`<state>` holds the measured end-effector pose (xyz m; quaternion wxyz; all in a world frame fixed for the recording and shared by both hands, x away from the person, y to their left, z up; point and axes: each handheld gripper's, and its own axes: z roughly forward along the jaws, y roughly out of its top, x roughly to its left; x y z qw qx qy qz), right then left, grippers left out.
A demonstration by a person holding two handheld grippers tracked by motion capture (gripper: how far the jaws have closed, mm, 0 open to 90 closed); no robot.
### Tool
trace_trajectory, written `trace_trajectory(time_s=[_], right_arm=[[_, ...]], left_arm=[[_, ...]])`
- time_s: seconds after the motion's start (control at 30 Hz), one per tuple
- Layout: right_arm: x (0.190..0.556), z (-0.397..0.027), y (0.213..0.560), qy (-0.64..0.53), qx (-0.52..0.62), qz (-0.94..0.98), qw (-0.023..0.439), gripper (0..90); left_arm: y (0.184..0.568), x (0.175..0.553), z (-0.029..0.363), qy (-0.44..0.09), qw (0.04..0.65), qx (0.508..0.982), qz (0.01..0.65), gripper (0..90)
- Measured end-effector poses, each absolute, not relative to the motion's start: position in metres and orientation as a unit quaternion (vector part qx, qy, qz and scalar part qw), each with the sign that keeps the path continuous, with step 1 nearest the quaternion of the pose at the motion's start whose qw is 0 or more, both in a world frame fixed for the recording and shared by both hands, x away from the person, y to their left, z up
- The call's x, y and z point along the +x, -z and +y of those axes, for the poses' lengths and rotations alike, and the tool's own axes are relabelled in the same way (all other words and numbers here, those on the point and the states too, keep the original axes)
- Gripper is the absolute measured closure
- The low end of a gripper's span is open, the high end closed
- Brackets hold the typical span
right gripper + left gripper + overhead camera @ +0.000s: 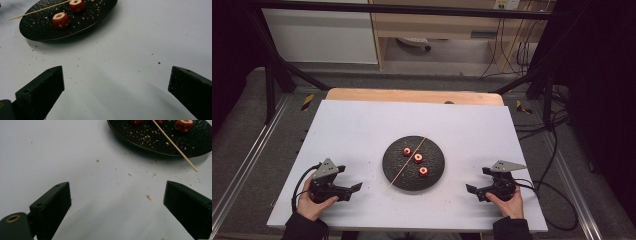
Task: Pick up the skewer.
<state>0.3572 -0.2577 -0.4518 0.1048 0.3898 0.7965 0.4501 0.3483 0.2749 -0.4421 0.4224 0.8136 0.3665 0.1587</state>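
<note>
I keep the left hand-held gripper (357,187) at 8 o'clock and the right hand-held gripper (469,189) at 4 o'clock of the black plate (392,172), both released and empty, probably ready to approach. On the plate at the table (362,125) centre lie three red fruit pieces (418,158) and one wooden skewer (401,172), which rests diagonally with its end over the rim.

High view overhead; gripper views low, sharing plate (388,165).

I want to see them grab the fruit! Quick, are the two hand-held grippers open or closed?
Left hand-held gripper: open, holding nothing.
Right hand-held gripper: open, holding nothing.
</note>
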Motion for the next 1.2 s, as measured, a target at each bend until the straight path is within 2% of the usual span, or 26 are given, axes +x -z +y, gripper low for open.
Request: trace_trajectory(time_s=[0.7,1.2], right_arm=[[0.357,-0.258,0.451,-0.455,0.392,0.793,0.107,0.9],[0.357,-0.259,0.45,-0.454,0.393,0.792,0.107,0.9]], left_arm=[[0.436,0.346,0.259,-0.156,0.423,0.818,0.358,8.9],[0.419,0.35,0.226,-0.164,0.397,0.832,0.351,10.8]])
